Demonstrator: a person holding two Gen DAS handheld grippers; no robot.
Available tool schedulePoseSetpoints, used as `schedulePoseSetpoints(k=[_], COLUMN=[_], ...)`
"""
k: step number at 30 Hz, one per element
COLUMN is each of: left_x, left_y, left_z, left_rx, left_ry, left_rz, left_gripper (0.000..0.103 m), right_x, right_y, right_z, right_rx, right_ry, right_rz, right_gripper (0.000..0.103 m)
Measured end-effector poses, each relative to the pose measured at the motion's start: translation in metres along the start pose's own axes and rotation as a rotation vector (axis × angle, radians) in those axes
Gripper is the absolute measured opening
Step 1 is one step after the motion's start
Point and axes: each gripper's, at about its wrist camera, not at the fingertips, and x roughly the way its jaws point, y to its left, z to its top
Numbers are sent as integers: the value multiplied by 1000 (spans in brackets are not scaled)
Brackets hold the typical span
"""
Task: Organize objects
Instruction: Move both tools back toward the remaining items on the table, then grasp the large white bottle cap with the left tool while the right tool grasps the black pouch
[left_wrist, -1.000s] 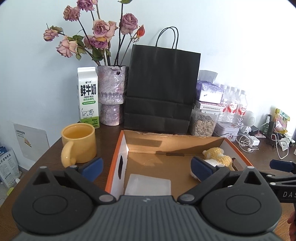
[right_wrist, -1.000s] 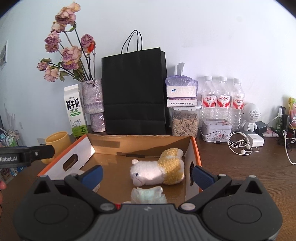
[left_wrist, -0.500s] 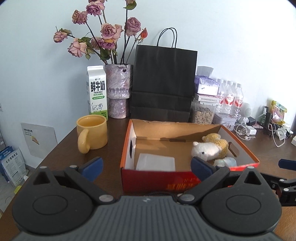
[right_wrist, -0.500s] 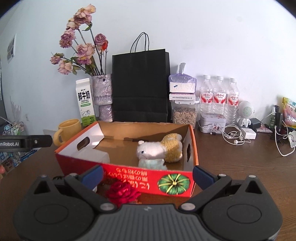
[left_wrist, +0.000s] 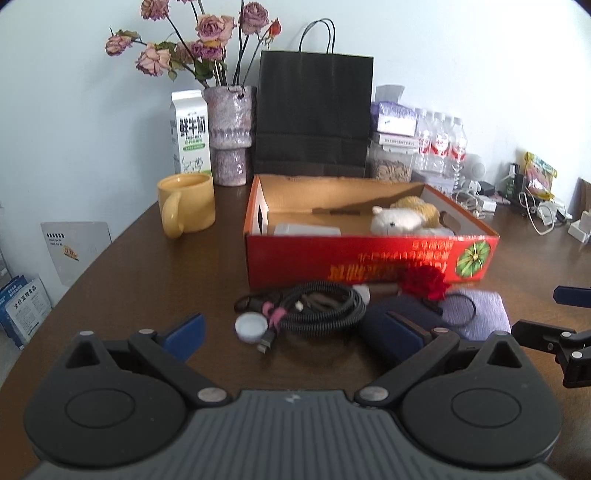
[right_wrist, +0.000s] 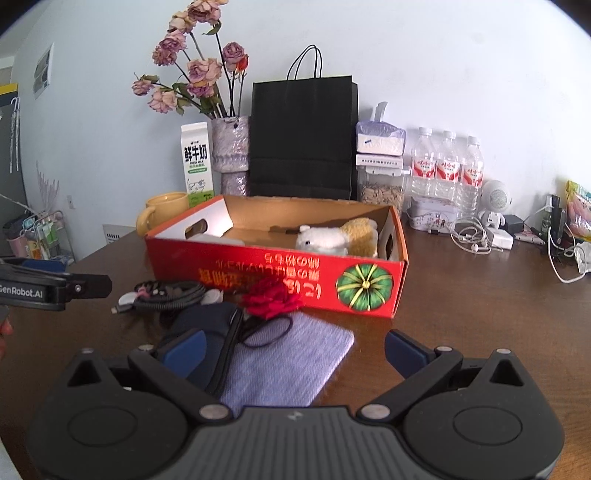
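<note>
A red cardboard box (left_wrist: 373, 258) (right_wrist: 280, 273) stands mid-table and holds a plush sheep (left_wrist: 397, 219) (right_wrist: 325, 240) and a white packet (left_wrist: 306, 229). In front of the box lie a coiled black cable (left_wrist: 317, 308) (right_wrist: 166, 295), a white cap (left_wrist: 251, 326), a red fabric rose (left_wrist: 423, 282) (right_wrist: 271, 299), a dark blue pouch (left_wrist: 397, 321) (right_wrist: 207, 332), a black hair tie (right_wrist: 266, 330) and a lilac cloth (left_wrist: 474, 314) (right_wrist: 291, 362). My left gripper (left_wrist: 293, 338) is open and empty, before the cable. My right gripper (right_wrist: 295, 352) is open and empty over the cloth.
A yellow mug (left_wrist: 186, 208), milk carton (left_wrist: 190, 134), vase of dried roses (left_wrist: 231, 136) and black paper bag (left_wrist: 314, 114) stand behind the box. Water bottles (right_wrist: 447, 166), a seed jar (right_wrist: 382, 188), cables and chargers (right_wrist: 476, 236) crowd the back right. The table edge curves at left.
Both grippers have pulled back from above the box toward the table's near side. The loose objects in front of the box have come into view. Both stay open.
</note>
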Motion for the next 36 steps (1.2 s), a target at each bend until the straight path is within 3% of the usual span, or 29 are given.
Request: schedulePoseSetpoints(k=[12, 23, 25, 28, 30, 32, 36], left_x=[3, 18, 21, 23, 23, 22, 22], left_y=[-20, -40, -41, -42, -43, -44, -41], left_z=[-42, -48, -48, -48, -48, -48, -47], left_rx=[71, 143, 154, 169, 179, 191, 173], left_ry=[95, 124, 127, 126, 115, 108, 107], left_rz=[-95, -95, -100, -115, -135, -157, -146], left_gripper=[103, 98, 91, 73, 53, 42, 42], right_x=[-7, -6, -5, -4, -4, -4, -4], right_y=[4, -3, -3, -4, -5, -5, -4], right_z=[-34, -36, -36, -36, -36, -35, -34], right_rx=[-10, 13, 13, 12, 15, 15, 11], right_ry=[67, 68, 70, 74, 74, 73, 69], right_rz=[10, 0, 1, -1, -4, -4, 3], right_gripper=[103, 103, 103, 103, 103, 103, 103])
